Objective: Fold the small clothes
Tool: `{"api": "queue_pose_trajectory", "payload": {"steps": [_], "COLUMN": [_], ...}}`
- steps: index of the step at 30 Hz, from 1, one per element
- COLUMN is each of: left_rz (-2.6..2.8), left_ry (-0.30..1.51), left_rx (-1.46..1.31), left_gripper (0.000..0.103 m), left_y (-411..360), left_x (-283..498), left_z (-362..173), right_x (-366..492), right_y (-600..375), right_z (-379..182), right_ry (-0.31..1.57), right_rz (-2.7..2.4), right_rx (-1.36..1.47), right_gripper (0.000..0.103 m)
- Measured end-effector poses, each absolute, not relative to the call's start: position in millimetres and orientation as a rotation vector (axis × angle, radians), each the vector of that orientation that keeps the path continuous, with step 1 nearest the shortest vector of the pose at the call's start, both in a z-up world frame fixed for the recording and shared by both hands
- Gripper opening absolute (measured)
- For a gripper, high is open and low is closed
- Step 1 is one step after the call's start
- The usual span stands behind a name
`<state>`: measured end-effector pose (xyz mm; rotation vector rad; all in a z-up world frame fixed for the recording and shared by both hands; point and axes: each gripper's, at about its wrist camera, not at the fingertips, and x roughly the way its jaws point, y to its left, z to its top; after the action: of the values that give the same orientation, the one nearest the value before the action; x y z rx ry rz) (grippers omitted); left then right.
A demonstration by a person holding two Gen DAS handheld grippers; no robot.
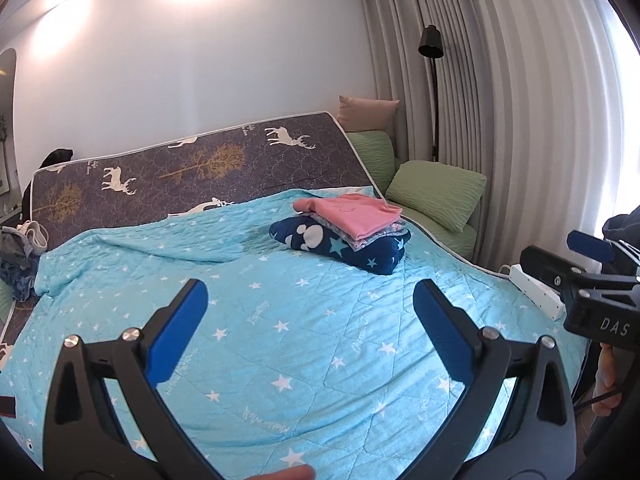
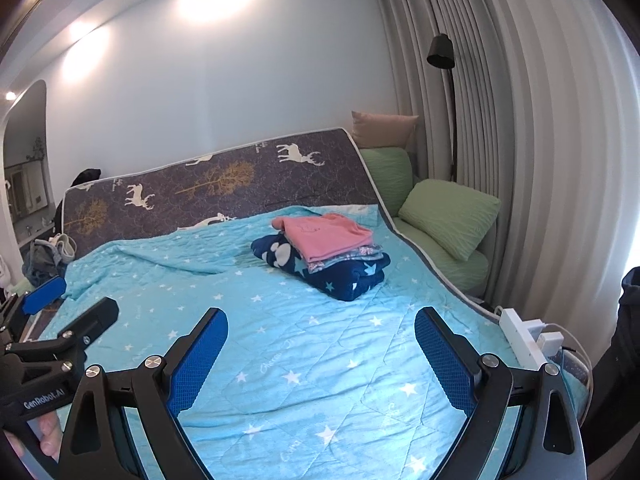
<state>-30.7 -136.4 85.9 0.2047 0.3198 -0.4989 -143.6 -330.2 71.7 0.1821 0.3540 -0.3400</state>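
Left wrist view: we see left gripper (image 1: 310,320) and right gripper (image 2: 320,346) spread wide, both empty, over star quilt (image 1: 320,360); folded clothes stack (image 1: 344,232) lies beyond.

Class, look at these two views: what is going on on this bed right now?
A person holds two grippers over a turquoise star quilt. The left gripper and right gripper are both open and hold nothing. A stack of folded clothes, pink top uppermost, sits further up the bed. A heap of unfolded clothes lies at the far left edge.
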Motion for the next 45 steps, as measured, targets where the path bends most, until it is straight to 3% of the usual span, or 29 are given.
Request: {"api": "queue_pose_trajectory", "payload": {"steps": [45], "left_rz": [-0.497], "left_ry": [0.305], "left_rx": [0.244], "left_gripper": [0.102], "left_y": [-138], "left_x": [-43], "left_z": [78], "right_x": [-147], "right_y": [-321], "right_z": [69], "right_ry": [0.356], "right_rz": [-0.318], "right_rx": [0.182], "right_gripper": [0.098]}}
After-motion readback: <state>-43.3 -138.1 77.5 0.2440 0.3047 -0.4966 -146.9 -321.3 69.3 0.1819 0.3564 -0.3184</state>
